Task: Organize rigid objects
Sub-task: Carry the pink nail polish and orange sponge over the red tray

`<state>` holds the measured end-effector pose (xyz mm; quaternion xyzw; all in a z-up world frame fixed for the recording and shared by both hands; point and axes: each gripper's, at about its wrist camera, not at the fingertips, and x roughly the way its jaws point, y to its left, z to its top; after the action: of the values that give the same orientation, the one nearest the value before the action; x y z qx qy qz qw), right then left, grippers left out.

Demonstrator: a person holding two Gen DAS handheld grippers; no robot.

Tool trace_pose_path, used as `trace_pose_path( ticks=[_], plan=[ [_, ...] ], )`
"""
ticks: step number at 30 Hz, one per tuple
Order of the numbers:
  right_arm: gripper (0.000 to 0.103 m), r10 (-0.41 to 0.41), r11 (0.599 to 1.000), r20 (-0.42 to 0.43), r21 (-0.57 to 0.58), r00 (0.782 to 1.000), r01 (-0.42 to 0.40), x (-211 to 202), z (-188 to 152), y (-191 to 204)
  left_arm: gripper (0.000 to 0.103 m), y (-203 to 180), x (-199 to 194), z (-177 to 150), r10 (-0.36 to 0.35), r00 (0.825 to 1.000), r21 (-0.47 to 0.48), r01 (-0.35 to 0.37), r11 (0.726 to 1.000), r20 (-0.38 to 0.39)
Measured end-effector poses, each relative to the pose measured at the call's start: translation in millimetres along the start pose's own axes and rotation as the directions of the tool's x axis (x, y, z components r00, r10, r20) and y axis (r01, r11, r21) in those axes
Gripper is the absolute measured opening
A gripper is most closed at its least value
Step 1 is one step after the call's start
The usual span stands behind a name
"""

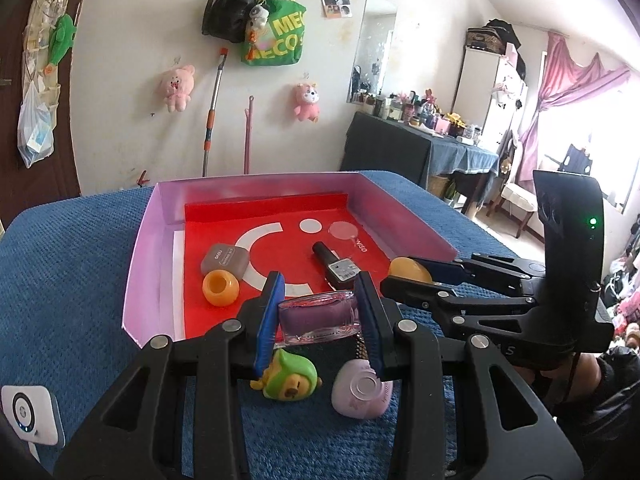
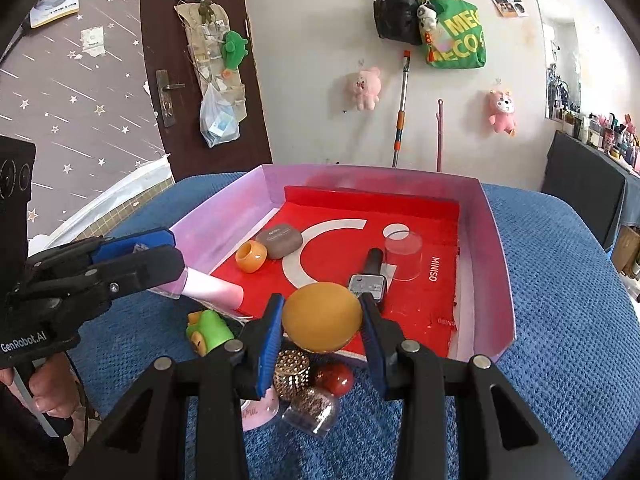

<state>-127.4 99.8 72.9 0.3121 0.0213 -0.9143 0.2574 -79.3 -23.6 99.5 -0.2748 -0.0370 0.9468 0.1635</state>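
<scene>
My left gripper (image 1: 320, 314) is shut on a small clear pink jar (image 1: 318, 318) above the near edge of the pink tray (image 1: 148, 264). In the right wrist view the same gripper (image 2: 176, 258) holds the jar (image 2: 214, 290) sideways by the tray's left corner. My right gripper (image 2: 322, 322) is shut on a round yellow-orange disc (image 2: 322, 314) over the red tray floor (image 2: 420, 308). It also shows from the side as the right gripper (image 1: 416, 278) with the disc (image 1: 408, 268).
Inside the tray lie a grey case (image 2: 279, 240), an orange ring (image 2: 251, 256), a black bottle (image 2: 370, 276) and a clear cup (image 2: 404, 254). On the blue cloth (image 2: 560, 320) sit a green duck toy (image 1: 288, 378), a pink round case (image 1: 362, 394), a gold studded ball (image 2: 292, 368) and a red ball (image 2: 334, 378).
</scene>
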Motion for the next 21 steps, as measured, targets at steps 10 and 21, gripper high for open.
trace_pose_path(
  ticks=[10, 21],
  plan=[
    [0.04, 0.004, 1.0, -0.039, 0.01, 0.999, -0.004, 21, 6, -7, 0.034, 10, 22, 0, 0.016, 1.0, -0.007, -0.017, 1.0, -0.023],
    [0.04, -0.001, 1.0, -0.083, 0.024, 0.997, 0.003, 42, 7, -17, 0.034, 19, 50, -4, 0.03, 0.997, -0.018, -0.031, 0.999, -0.066]
  ],
)
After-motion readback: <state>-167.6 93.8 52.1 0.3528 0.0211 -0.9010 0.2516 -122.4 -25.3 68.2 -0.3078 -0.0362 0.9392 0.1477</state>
